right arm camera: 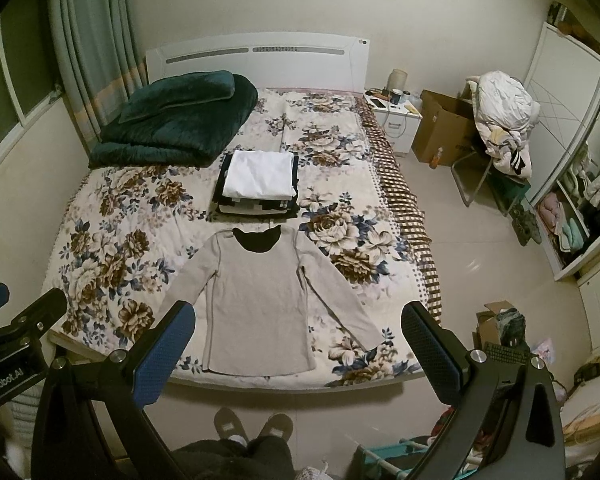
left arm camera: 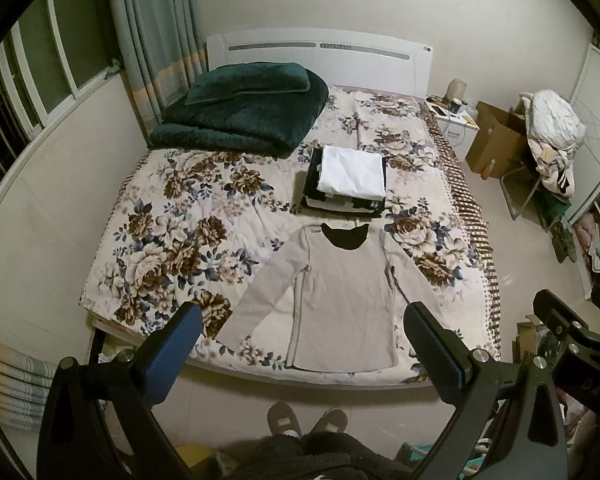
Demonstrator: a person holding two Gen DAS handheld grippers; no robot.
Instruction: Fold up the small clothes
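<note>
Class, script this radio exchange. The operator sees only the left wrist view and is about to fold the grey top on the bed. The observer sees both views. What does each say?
Operator: A finger of the left gripper hides the right sleeve of the grey top. Where does it end?
Observer: It lies flat on the bed, angled away from the body, with the cuff short of the foot edge.
Operator: I see only the edge of the right gripper. Is it open?
Observer: Wide open, and holding nothing.
</note>
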